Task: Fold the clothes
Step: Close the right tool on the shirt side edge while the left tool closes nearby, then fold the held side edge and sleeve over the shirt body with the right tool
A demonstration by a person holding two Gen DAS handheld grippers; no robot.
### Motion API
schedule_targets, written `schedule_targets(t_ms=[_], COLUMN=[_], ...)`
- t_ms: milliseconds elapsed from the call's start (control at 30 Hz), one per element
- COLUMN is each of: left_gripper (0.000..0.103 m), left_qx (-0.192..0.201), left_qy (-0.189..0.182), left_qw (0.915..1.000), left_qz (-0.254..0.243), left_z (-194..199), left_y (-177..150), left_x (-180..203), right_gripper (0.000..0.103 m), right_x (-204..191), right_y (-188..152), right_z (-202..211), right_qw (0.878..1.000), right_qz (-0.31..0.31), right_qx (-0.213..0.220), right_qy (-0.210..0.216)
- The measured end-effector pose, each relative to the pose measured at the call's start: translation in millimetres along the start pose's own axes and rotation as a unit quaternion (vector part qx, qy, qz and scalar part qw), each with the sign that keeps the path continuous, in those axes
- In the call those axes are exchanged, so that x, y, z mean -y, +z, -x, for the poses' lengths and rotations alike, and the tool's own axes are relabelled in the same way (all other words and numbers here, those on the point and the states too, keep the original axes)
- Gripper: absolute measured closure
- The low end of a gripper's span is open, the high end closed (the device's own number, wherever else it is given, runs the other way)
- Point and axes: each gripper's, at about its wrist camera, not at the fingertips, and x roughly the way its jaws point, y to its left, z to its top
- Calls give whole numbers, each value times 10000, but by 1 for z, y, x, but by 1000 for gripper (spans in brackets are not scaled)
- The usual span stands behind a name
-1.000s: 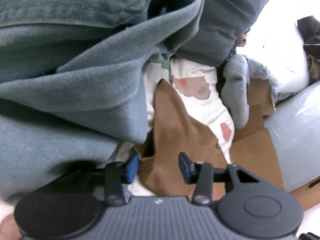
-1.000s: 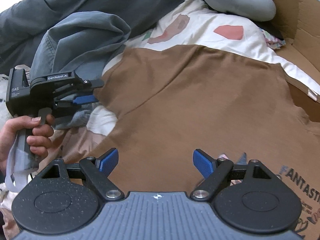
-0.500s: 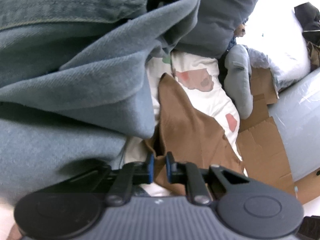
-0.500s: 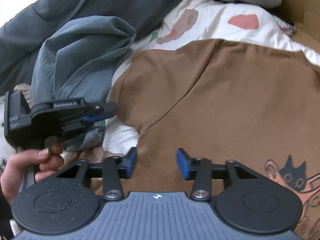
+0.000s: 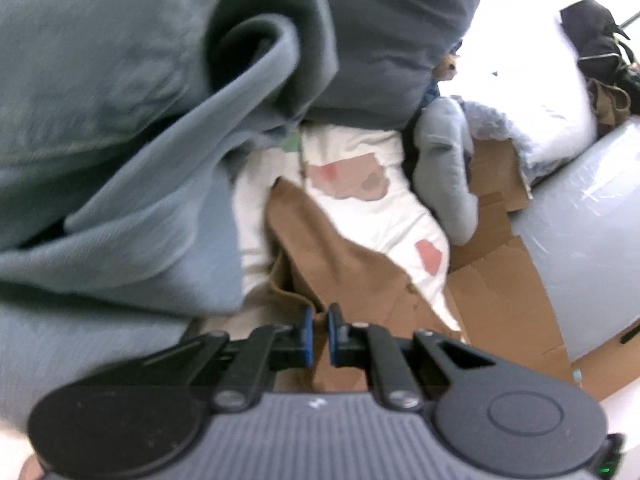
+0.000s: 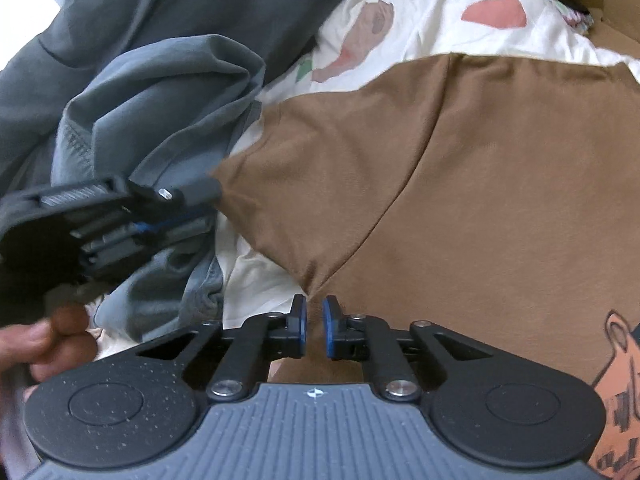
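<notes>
Both grippers, left and right, are closing, each apparently pinching the brown shirt, which spreads ahead and rightward from their fingers.

Patterned white bedding under brown shirt, grey garments.

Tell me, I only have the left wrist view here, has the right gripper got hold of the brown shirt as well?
Observer: Yes. The right gripper is closing on a pinched fold of the brown shirt.
Operator: Is there a print on the shirt?
Observer: Yes, an orange and black drawing shows near the right edge of the right wrist view.
Operator: Can you see my left gripper from there?
Observer: Yes, the left gripper is closing on the shirt's left corner, beside the blue-grey garment.
</notes>
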Motion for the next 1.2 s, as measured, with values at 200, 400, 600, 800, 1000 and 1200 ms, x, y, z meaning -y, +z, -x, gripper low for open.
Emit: schedule_targets(t_ms=[200,400,600,800,1000,1200], left_gripper=[96,97,97,97,95,85], left_qx=[-132,-424,-781,-1066,-1404,-1340], left_qy=[-203,-401,-604,-789,-792,-724], left_qw=[9995,9966,9915,9871,9831,9855], left_qz=[-210,-578,-848,-891,-863,-750], left_z=[1,0,-5,-12,-19,-10], left_y=[3,-5,-17,-31,-52,-55], left_x=[20,39,55,60,62,55], right_gripper=[96,96,95,95,94,79], right_x=[3,8,14,23,30,30], right_y=[-4,-7,-11,-17,-24,-21], right_z=[-10,-15,-18,-19,-17,-7], right_qw=[9999,9994,9987,9963,9935,9950], right_qz=[-142,-327,-511,-850,-1082,-959], right_qx=[-54,-53,-16,116,296,169], right_qy=[-67,-67,-41,49,188,220])
